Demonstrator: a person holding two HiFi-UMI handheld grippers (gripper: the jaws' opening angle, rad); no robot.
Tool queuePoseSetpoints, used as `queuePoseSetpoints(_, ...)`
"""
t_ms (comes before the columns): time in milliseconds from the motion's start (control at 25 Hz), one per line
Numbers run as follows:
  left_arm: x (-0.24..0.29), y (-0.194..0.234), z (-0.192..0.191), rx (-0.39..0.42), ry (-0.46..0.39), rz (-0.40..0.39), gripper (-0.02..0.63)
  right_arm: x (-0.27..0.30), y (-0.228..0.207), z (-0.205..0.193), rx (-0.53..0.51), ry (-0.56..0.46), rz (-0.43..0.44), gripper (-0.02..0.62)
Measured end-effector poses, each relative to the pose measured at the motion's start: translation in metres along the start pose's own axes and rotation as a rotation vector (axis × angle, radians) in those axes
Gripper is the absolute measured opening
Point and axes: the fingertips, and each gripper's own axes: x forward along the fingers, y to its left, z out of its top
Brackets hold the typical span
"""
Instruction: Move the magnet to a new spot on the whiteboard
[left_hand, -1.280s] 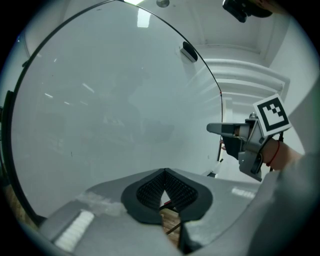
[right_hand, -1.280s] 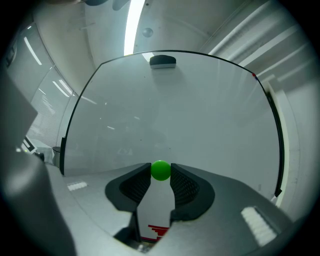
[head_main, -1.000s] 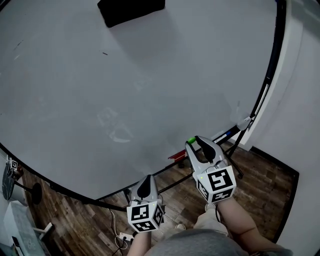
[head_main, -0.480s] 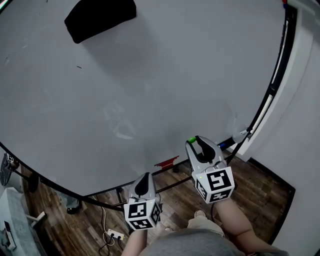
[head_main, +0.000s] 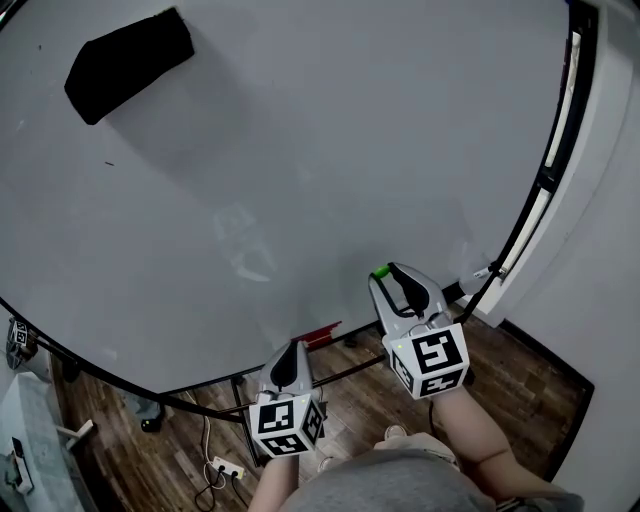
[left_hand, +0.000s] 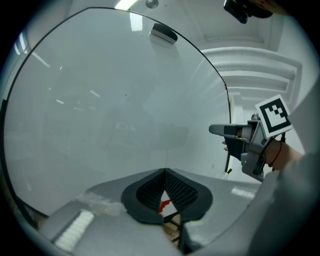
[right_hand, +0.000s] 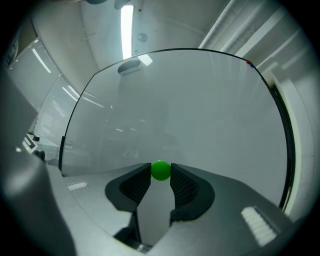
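I'm clamping the green magnet at the very tips of my right gripper, pads pressing on both its sides, pointing it at the whiteboard near the lower edge. My left gripper is sitting beside it, jaws together.

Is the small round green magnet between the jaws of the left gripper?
No, the small round green magnet sits between the jaws of the right gripper.

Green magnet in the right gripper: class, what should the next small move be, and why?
Probably ease the right gripper forward until the green magnet meets the whiteboard. Its jaws pinch the magnet at their tips, and the stretch of board straight ahead of it looks bare, so it could be set there.
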Motion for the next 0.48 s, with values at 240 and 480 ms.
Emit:
queuePoseSetpoints(240,0.014,-0.015,0.001,-0.005,-0.006,0.032,0.003,0.008,-0.021,-0.003,-0.002,-0.002,0.032,0.123)
queuePoseSetpoints(480,0.021,-0.016,-0.004,0.001,-0.004,0.084,0.003,0.022,-0.033,-0.009,-0.011,0.01,0.066,0.123)
